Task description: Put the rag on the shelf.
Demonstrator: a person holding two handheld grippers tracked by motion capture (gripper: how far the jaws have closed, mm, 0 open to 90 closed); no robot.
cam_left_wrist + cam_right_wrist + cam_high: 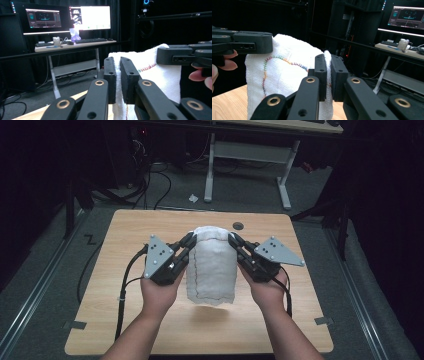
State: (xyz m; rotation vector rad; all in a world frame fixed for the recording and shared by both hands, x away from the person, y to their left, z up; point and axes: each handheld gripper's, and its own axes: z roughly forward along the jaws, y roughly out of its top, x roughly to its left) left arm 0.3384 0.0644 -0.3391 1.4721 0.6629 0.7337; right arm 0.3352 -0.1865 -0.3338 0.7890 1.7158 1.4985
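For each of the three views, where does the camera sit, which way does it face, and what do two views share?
High view: above the person's side, facing forward and down on the table; forearms and both tongs show.
Left gripper view: on the left tongs, facing the desk with monitors.
Right gripper view: on the right tongs, facing the dark room.
Shared: both gripper views show the white towel pinched.

No text, label or number was legible; the far monitors [67, 17] showed screens too small to read.
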